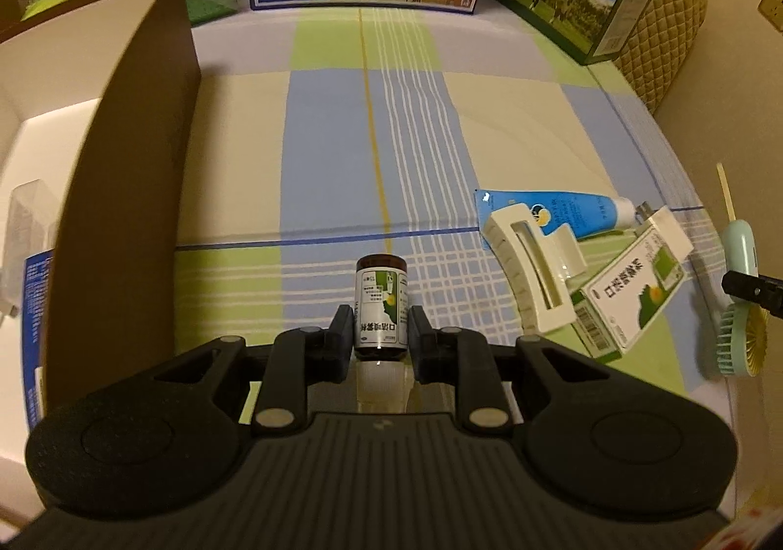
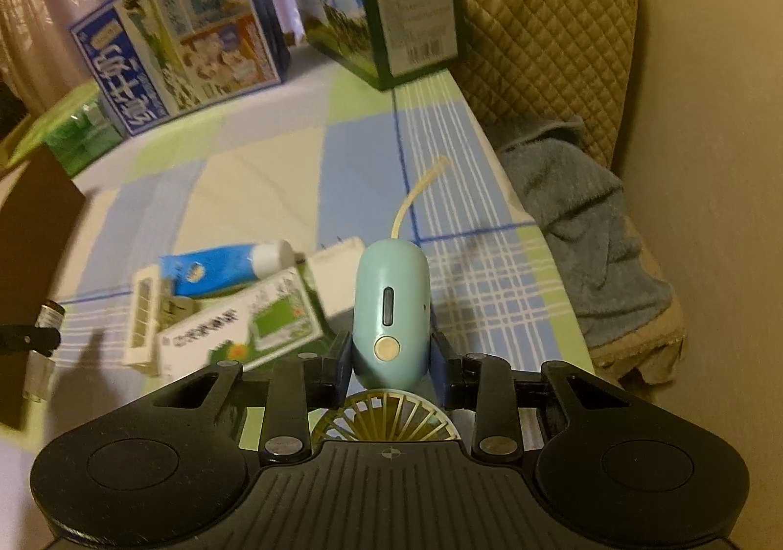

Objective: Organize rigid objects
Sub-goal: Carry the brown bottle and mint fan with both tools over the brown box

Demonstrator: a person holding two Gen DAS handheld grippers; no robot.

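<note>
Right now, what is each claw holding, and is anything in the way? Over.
Left gripper shut on small brown bottle. Right gripper shut on mint handheld fan. Brown box close at left; nothing blocking.

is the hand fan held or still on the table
Held: the right gripper pinches the mint-green plastic handheld fan by its handle.

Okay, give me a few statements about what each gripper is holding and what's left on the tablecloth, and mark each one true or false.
1. The left gripper is shut on the brown spray bottle. True.
2. The right gripper holds the blue tube. False: it grips the handheld fan; the blue tube lies on the tablecloth.
3. The white hair clip lies beside the medicine box. True.
4. The brown bottle lies flat on the cloth. False: it is between the left pads.
</note>
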